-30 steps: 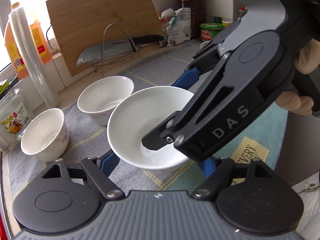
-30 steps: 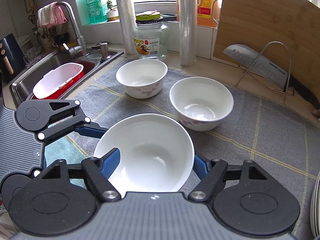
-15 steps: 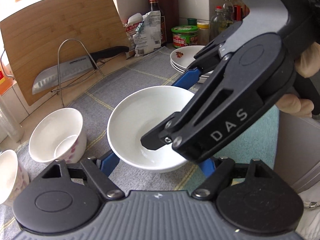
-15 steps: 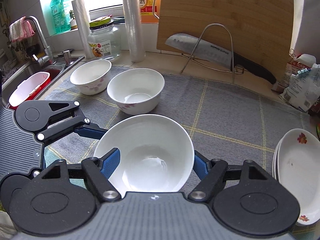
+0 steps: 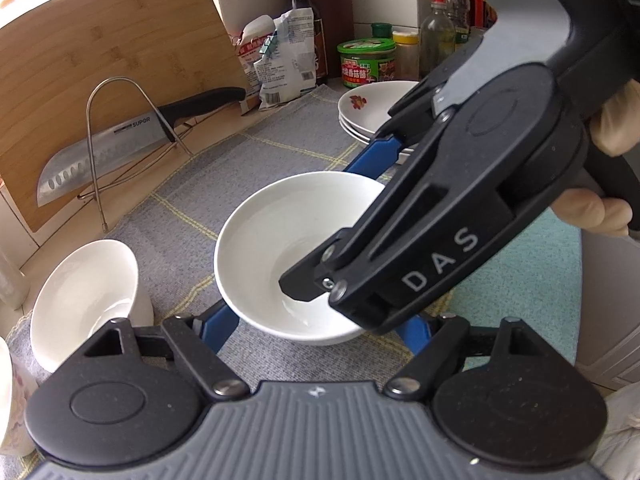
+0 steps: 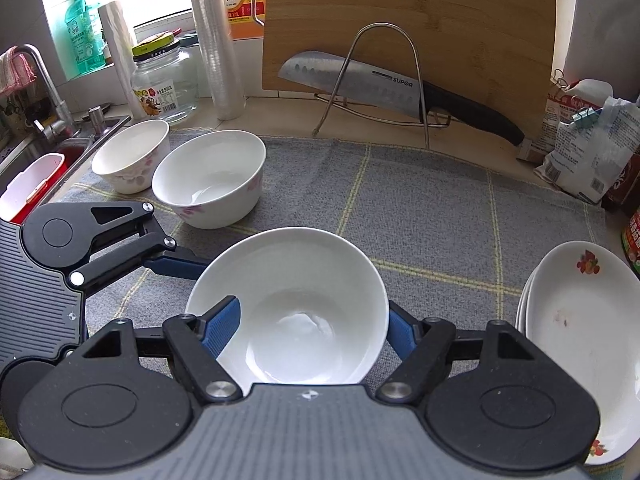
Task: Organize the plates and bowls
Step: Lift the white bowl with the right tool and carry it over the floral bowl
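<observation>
A plain white bowl (image 6: 296, 300) hangs just above the grey checked cloth (image 6: 420, 208), held from two sides. My right gripper (image 6: 310, 322) is shut on it, blue pads pressing the left and right of the rim. My left gripper (image 5: 316, 322) is shut on the same bowl (image 5: 280, 240), one blue finger (image 5: 218, 328) under each side. In the left wrist view the right gripper's black body (image 5: 460, 200) crosses over the bowl's right half. Two flowered bowls (image 6: 208, 176) (image 6: 130, 156) stand on the cloth at the left. A stack of flowered plates (image 6: 580, 320) sits at the right.
A knife (image 6: 360, 80) rests on a wire rack before a leaning bamboo board (image 6: 420, 20). Food packets (image 6: 588, 152) and bottles (image 5: 304, 20) line the back right. A glass jar (image 6: 164, 80), a plastic roll and the sink (image 6: 36, 160) lie at the left.
Both grippers have carried the white bowl to the right over the cloth. The two flowered bowls slid off to the left and the plate stack came into view at the right.
</observation>
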{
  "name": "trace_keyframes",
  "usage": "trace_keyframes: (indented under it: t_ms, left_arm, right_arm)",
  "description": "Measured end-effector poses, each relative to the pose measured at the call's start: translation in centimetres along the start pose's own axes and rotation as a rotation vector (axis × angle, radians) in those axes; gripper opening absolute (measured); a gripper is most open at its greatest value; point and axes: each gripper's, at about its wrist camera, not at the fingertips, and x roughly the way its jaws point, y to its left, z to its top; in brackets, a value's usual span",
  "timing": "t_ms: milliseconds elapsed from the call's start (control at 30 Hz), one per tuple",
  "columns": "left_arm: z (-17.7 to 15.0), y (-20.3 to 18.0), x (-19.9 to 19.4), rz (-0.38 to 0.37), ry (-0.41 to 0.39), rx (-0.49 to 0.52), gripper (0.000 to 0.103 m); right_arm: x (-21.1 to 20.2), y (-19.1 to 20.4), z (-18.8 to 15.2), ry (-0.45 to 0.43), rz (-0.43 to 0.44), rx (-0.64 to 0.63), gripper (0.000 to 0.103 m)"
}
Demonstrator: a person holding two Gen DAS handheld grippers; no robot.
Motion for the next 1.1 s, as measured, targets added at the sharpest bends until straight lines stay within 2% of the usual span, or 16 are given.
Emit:
trace_keyframes:
  t_ms: [500, 533, 600, 700, 933, 1100]
  left_arm:
    - [0.1, 0.6, 0.5, -0.005, 0.025, -0.022, 0.083]
    - [0.1, 0.5, 0.6, 0.002, 0.024, -0.015, 0.085]
    - [0.0, 0.3, 0.3, 0.008, 0.012, -0.012, 0.096]
    - [-0.3, 0.4, -0.3, -0.011, 0.007, -0.033, 0.098]
    - [-2.4, 0.5, -2.7, -0.002, 0.053, -0.116, 0.098]
    - [-3.1, 1.1, -4.8, 0.061, 0.064, -0.114, 0.098]
  right_arm:
    - [1.2, -0.1, 0.1, 0.019, 0.013, 0.010, 0.082]
    - [1.2, -0.1, 0.1, 0.020, 0.016, 0.012, 0.083]
    - [1.2, -0.1, 0.0, 0.019, 0.019, 0.015, 0.091]
    - [0.7, 0.2, -0.1, -0.008, 0.008, 0.007, 0.103]
    - [-0.5, 0.6, 0.0, -0.037, -0.013, -0.006, 0.103]
    - [-1.0, 1.1, -0.1, -0.053, -0.015, -0.023, 0.103]
